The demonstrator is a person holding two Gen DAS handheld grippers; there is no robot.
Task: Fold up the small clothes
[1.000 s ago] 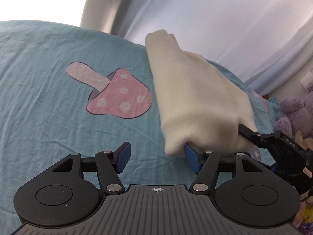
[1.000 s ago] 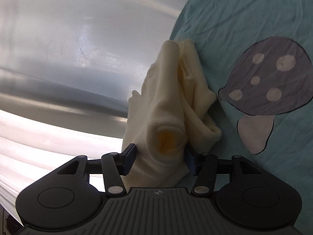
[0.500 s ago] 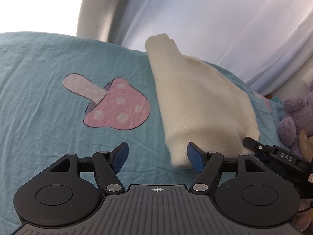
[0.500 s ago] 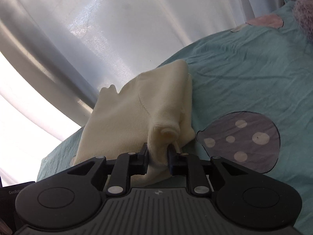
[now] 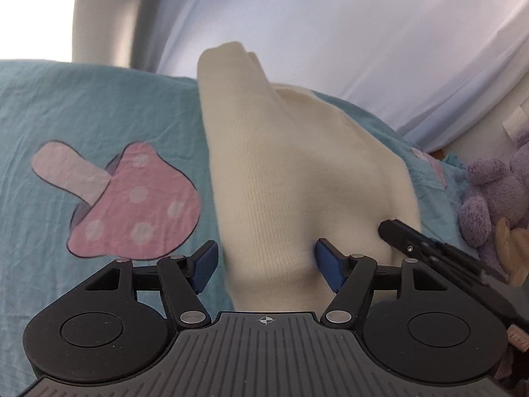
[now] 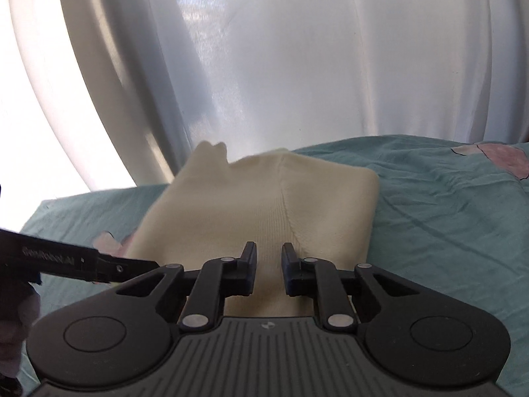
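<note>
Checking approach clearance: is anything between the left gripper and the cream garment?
Nothing visible. The cream garment already lies between the open fingers of the left gripper on the teal sheet; the right gripper works alongside.

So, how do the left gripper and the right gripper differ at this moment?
The left gripper stands wide open, with the cream garment between its blue pads; the right gripper is much narrower, its jaws parted by a small gap over the garment. Left pads look bright blue, right ones dark. Both sit at the garment's near edge on the teal sheet.
</note>
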